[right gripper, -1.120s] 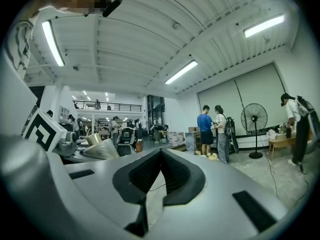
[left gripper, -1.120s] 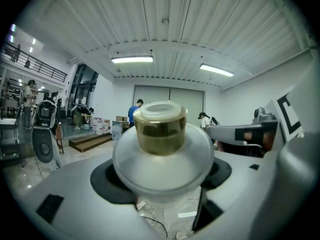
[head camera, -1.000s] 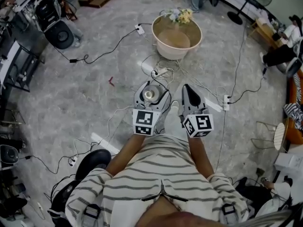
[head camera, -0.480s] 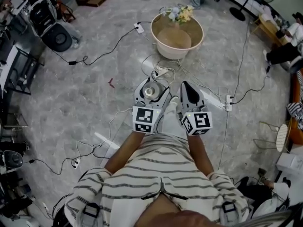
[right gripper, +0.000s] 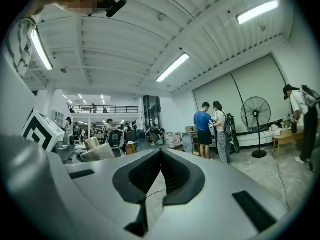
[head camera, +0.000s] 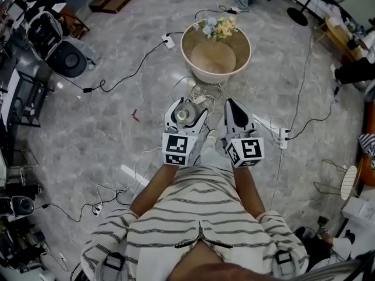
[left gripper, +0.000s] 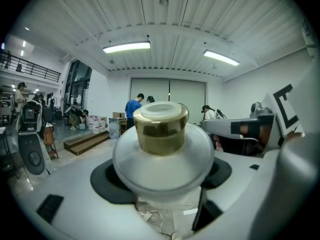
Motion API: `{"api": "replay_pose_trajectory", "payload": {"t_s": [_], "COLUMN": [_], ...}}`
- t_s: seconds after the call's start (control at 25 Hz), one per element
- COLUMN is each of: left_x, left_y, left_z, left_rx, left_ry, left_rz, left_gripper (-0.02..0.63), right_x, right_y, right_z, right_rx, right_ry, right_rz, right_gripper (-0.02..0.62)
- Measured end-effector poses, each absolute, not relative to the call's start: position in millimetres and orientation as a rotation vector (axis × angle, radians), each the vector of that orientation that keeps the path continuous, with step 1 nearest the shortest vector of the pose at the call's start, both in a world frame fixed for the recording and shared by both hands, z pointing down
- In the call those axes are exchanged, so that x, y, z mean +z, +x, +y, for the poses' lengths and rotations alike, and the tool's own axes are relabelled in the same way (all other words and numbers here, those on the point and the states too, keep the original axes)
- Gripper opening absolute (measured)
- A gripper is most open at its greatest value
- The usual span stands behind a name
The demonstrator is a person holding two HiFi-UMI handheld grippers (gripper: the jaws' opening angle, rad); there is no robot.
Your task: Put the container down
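container (left gripper: 161,149) base hidden between jaws, torso (head camera: 199,215) cropped

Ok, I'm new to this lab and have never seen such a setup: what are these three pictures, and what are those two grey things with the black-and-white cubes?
There is no robot here. A person in a striped shirt holds a hand-worked gripper in each hand, and the marked cubes are part of those grippers. The top-down picture comes from a camera on the person's head. The other two come from cameras riding on each gripper, looking along its jaws. The left gripper grips a small round container with a gold neck and a white cap, above the floor. The right gripper is closed and empty. On the floor lie cables and a beige basin with flowers at its far edge.
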State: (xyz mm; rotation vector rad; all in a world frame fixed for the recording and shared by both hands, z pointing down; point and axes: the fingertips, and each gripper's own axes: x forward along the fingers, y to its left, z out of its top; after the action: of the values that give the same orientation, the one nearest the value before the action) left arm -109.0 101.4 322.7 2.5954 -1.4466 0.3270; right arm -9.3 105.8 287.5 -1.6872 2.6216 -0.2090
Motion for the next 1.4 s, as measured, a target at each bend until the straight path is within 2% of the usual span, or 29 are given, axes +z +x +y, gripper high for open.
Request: {"api": "replay_pose_trajectory", "payload": {"t_s": [0.36, 0.72, 1.4], "left_x": [311, 327, 404], "left_y": [-53, -13, -28], "left_z": [-13, -70, -144], "left_rx": [0.338, 0.414, 0.534], "left_ry": [2.576, 2.567, 2.527], "left_rz": [-1.513, -1.522, -1.395], "left_gripper": [0.335, 0.335, 0.336], "right_x": [279, 294, 380], "right_y": [51, 80, 69], "right_z": [-16, -76, -139], "right_rx": [-0.2, -0.2, -0.435], "right_ry": [-1.615, -1.575, -1.687], "right_rz": [2.632, 2.687, 2.686], "right_gripper": [0.009, 0.009, 0.009]}}
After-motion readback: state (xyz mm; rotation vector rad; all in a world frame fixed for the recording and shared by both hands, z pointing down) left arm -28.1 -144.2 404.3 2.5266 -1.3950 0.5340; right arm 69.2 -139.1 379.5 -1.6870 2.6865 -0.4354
